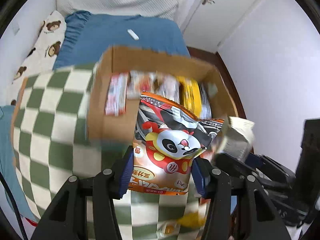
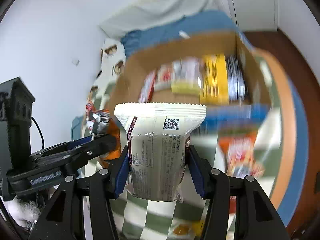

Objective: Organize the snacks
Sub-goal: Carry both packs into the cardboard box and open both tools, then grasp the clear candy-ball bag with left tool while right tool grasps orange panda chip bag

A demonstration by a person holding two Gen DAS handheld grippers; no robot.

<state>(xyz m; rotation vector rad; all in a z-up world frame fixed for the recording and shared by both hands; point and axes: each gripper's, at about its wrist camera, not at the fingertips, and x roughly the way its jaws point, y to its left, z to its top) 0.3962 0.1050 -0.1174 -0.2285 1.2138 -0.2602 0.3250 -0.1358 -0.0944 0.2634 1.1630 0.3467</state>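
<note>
My left gripper (image 1: 163,170) is shut on an orange snack bag (image 1: 170,140) with a panda picture, its blue pads pressing both sides. My right gripper (image 2: 158,170) is shut on a white packet (image 2: 160,136) with printed text and a QR code. Both bags hang above the checkered blanket, in front of an open cardboard box (image 1: 120,60) that holds several upright snack packs, pink, yellow and dark. In the left wrist view the right gripper (image 1: 238,156) and its white packet (image 1: 238,136) are just to the right. The right wrist view shows the left gripper (image 2: 106,142) and the orange bag (image 2: 112,132) at left.
A green and white checkered blanket (image 1: 50,120) covers the bed, with blue sheet (image 1: 120,32) and a bear-print pillow (image 1: 48,40) behind. Loose packets lie on the blanket: a blurred orange-red one (image 2: 240,150) and a yellow one (image 2: 184,228). Brown floor (image 2: 280,50) is to the right.
</note>
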